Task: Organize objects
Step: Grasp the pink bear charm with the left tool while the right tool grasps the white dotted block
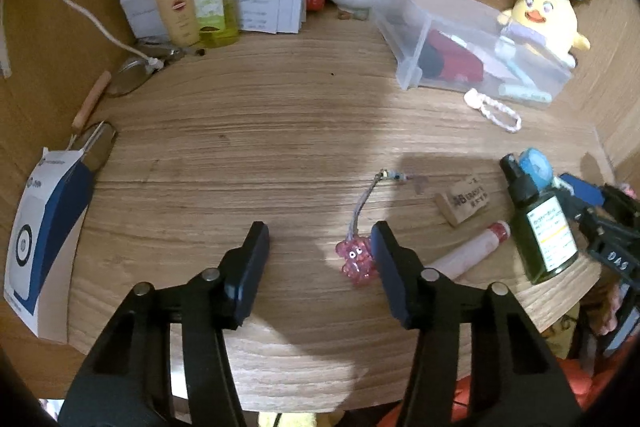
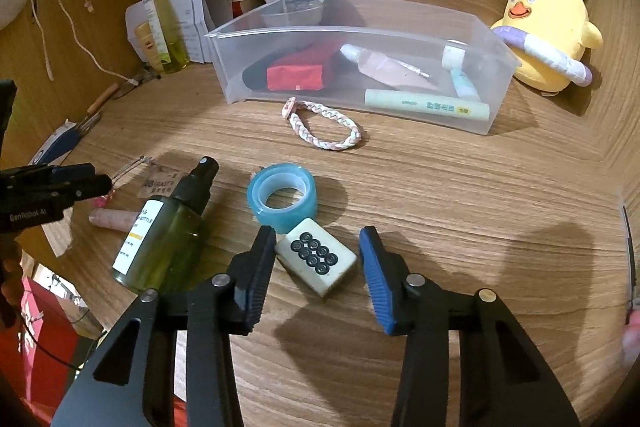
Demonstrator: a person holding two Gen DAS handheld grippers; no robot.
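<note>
On the wooden desk [image 2: 440,187], the pink bear charm [image 1: 356,261] sat partly hidden behind the spread left gripper's [image 1: 320,259] finger; the right gripper [image 2: 318,259] straddled a cream, circle-marked mahjong tile [image 2: 316,261], the left pad touching it, the right pad clear.

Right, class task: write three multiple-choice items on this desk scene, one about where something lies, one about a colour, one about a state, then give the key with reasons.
1. Where does the braided cord loop lie?
A. inside the clear bin
B. on the desk just in front of the clear bin
C. on the plush chick

2. What colour is the tape roll?
A. blue
B. red
C. black

3. How does the mahjong tile stand to the right gripper?
A. lifted clear of the desk
B. between the fingers, flat on the desk
C. far outside the fingers

Key: 1 B, it rests on bare wood before the clear bin's front wall. 2 A, its ring is pale blue. 3 B, a gap shows beside the blue-padded finger.
</note>
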